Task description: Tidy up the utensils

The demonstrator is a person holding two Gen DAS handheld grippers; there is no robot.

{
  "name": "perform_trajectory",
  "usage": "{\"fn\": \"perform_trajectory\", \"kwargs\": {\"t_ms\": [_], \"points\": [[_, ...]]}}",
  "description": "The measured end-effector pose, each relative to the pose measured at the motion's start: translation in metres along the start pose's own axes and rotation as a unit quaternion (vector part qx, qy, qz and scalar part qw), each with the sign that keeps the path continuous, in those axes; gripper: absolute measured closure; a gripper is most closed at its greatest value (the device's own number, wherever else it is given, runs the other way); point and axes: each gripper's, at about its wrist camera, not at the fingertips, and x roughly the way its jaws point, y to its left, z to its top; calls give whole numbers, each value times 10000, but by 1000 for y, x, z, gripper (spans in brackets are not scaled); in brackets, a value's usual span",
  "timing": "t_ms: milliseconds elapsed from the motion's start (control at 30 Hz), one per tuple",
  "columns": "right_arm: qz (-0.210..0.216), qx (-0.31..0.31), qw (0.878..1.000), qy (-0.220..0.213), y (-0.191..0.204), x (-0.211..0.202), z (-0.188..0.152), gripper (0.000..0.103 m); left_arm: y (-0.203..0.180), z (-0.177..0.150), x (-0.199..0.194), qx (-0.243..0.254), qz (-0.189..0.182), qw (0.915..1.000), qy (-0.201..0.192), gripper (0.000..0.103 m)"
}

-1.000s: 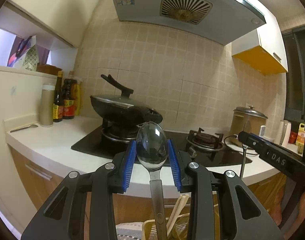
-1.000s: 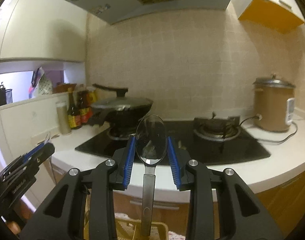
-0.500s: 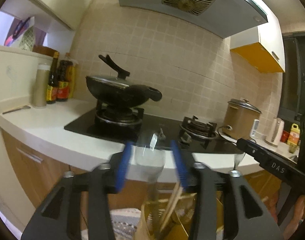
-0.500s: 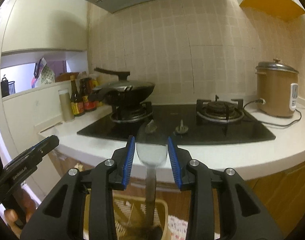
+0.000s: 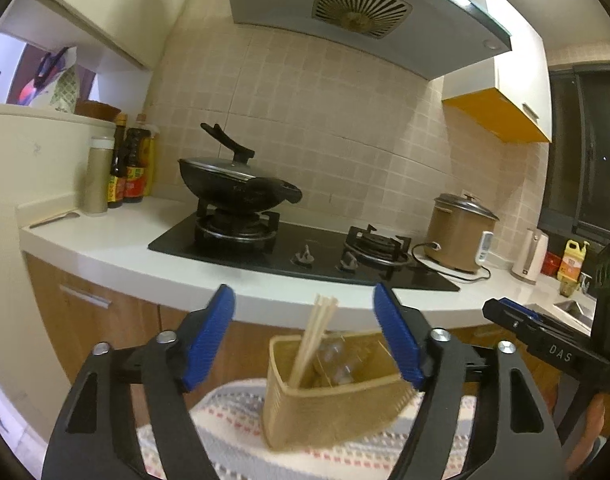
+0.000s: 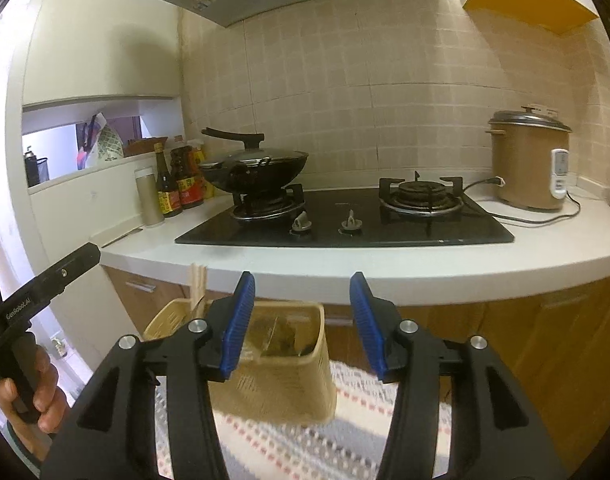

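Kitchen counter, chopsticks near-upright in basket, tips up

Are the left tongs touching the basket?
Apart. In the left wrist view the open left tongs hang before the basket; blue pads clear its rim.

One yellow utensil basket stands on one striped cloth, holding one bundle of wooden chopsticks (three or four sticks, too blurred to count exactly) and at least two shiny spoon bowls. Two tools are in view, the left tool and the right tool, both with jaws having just been opening and nothing between them. On the bench sit one hob with two burners and two knobs, one lidded wok, one rice cooker, one kettle, and four bottles or so grouped left of the wok. One range hood hangs overhead.
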Motion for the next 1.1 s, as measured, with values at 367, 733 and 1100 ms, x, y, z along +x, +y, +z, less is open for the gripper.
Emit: {"fn": "perform_trajectory", "kwargs": {"t_ms": [367,733,1100], "points": [[-454,2,9987,-245,21,-60,-66,24,-20,-53,-64,177,990,9946,-249,14],[-861,-314,9938,-631,39,-68,-102,13,-57,-107,-77,988,1764,9770,-672,8],[-1034,-347,9919,-645,38,-66,-103,8,-63,-117,-68,1056,1420,9838,-288,8]]}}
